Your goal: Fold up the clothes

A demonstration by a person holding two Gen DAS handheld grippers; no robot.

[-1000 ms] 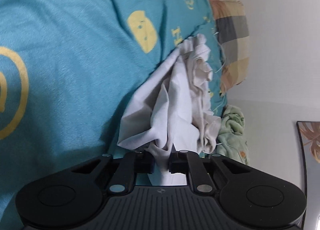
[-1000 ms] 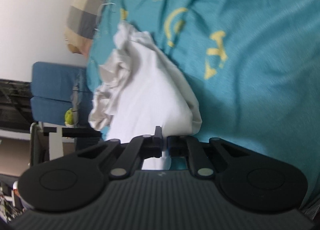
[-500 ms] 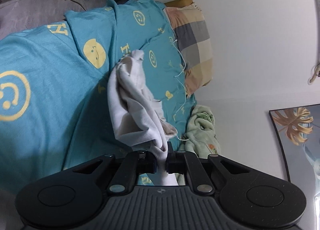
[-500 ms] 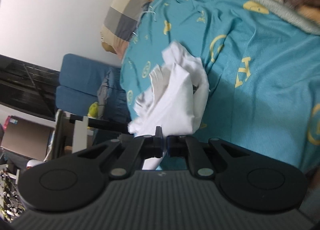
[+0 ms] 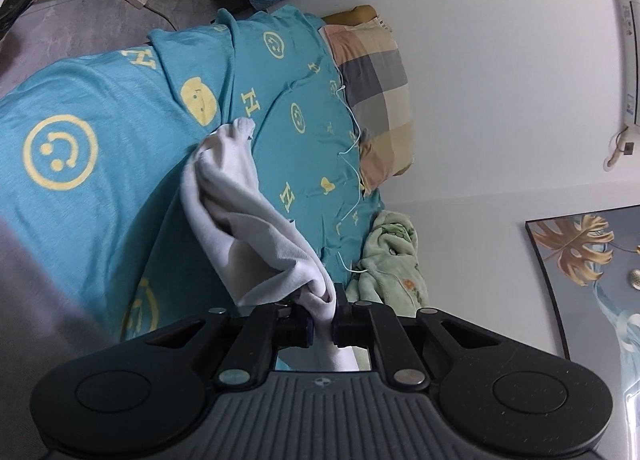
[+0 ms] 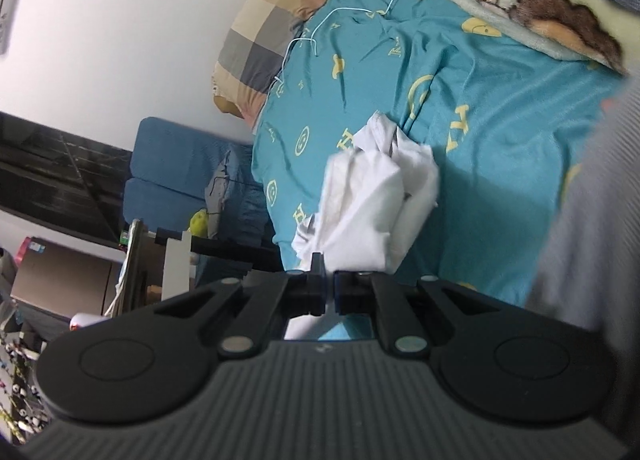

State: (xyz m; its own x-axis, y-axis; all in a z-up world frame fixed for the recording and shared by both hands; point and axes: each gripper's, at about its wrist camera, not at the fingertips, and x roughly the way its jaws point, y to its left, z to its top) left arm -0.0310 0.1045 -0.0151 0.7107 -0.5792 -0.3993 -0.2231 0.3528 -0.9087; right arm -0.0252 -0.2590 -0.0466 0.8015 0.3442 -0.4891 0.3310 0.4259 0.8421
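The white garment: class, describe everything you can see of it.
The white garment is plain, soft knit cloth, bunched and creased, not yet folded. It hangs above the teal bedsheet printed with yellow smileys; whether its far end touches the sheet cannot be told. The left gripper pinches one part in closed jaws, the right gripper another. What kind of garment it is cannot be told.

One white garment [image 5: 248, 220], one checked pillow [image 5: 376, 100], one green blanket [image 5: 394, 256], one bed [image 5: 100, 100], one wall picture [image 5: 592, 276].
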